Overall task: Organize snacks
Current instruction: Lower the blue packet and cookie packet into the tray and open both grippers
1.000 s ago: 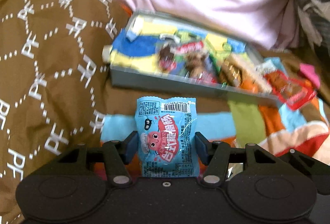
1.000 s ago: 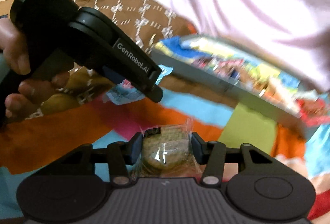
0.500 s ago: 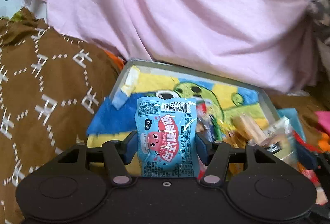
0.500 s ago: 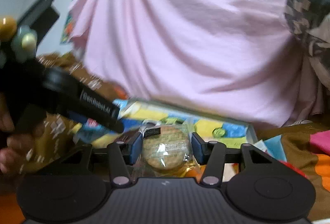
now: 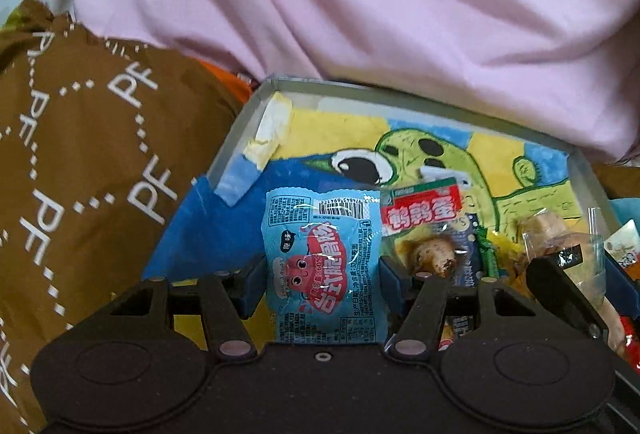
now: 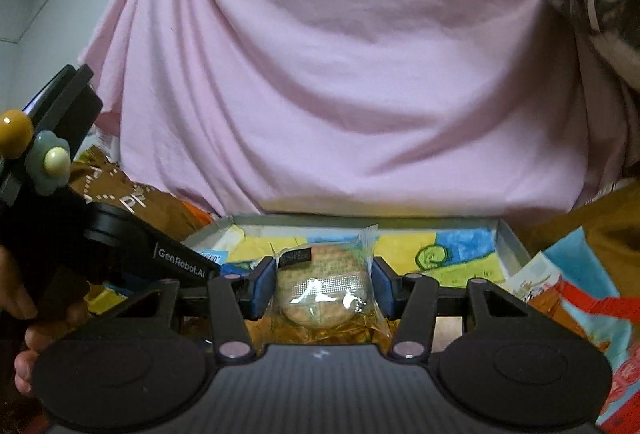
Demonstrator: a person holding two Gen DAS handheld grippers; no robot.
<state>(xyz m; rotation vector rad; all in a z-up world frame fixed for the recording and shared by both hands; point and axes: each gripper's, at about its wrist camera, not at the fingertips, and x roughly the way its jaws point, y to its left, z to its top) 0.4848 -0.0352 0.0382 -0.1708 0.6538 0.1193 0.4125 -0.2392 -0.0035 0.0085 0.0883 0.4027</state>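
My left gripper (image 5: 322,276) is shut on a light blue snack packet (image 5: 323,266) with a red cartoon figure, held upright over the near left part of the grey tray (image 5: 248,114). The tray floor carries a yellow, blue and green cartoon drawing. Several snacks lie in its right half, among them a red-labelled packet (image 5: 424,210) and a clear-wrapped biscuit (image 5: 556,238). My right gripper (image 6: 323,286) is shut on a round biscuit in clear wrap (image 6: 324,290), held over the same tray (image 6: 508,238). In the right wrist view the left gripper's black body (image 6: 120,254) stands at the left.
A pink cloth (image 5: 360,14) hangs behind the tray. A brown patterned cover (image 5: 80,154) lies left of it. A hand (image 6: 24,346) holds the left gripper. More packets (image 6: 580,314) lie on the bed right of the tray.
Both grippers have moved forward from the bedcover in front of the tray to above it, each still holding its snack. The right wrist view has swung up to face the pink cloth.
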